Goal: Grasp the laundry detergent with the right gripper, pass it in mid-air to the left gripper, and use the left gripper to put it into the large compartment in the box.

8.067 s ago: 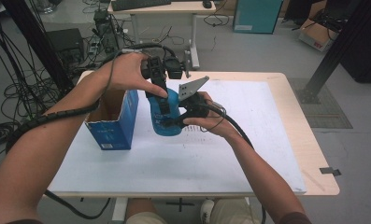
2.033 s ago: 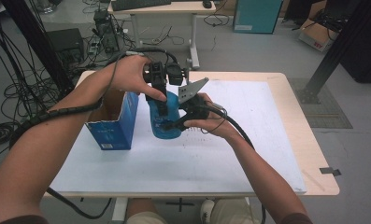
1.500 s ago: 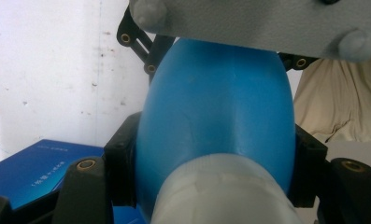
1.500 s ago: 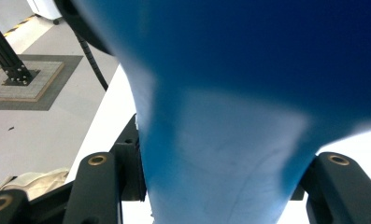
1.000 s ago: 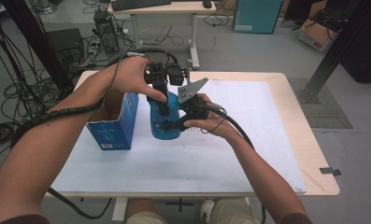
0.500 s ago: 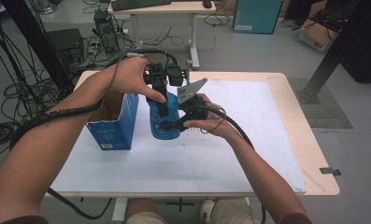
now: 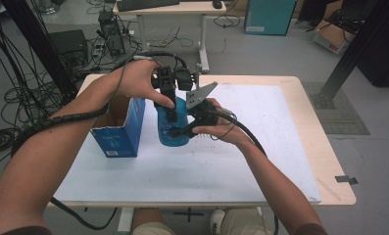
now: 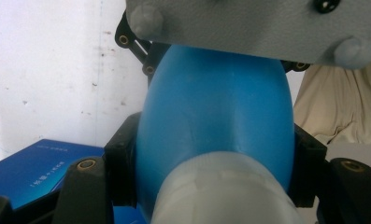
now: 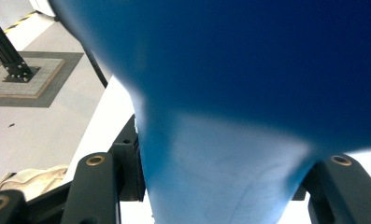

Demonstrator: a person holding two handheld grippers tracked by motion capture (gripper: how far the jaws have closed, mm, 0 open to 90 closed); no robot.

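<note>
Both grippers have the blue bottle [image 7: 173, 128] upright above the surface [image 7: 241, 161], left gripper [image 7: 170, 111] fingers pinching its top end near the cap, right gripper [image 7: 187, 129] fingers clamping the body, probably to brace it beside the open blue box [image 7: 117, 139].

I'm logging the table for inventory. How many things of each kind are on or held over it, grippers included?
Blue bottle: 1
Blue carton: 1
Grippers, left gripper and right gripper, both clamped on the bottle: 2
White table cover: 1
Total: 5
</note>
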